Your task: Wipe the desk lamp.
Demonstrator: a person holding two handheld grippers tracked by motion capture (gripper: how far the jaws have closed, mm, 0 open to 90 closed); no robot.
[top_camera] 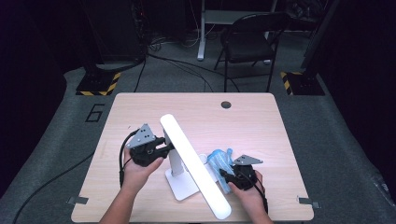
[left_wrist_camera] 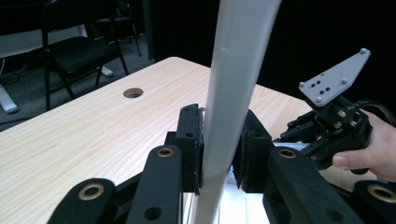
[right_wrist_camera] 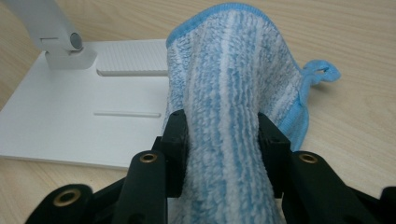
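A white desk lamp stands on the wooden table, its flat base near the front edge. Its long light bar slants from the middle of the table toward the front. My left gripper is shut on that bar, with both pads pressed flat against its sides. My right gripper is shut on a blue and white striped cloth, just right of the base. The cloth bulges up between the jaws and hangs over the corner of the lamp base. The right gripper sits close behind the bar.
A round cable hole lies near the table's far edge. Beyond the table stand a black folding chair and stands with cables on the grey floor. Bare wood stretches to the far side and right of the lamp.
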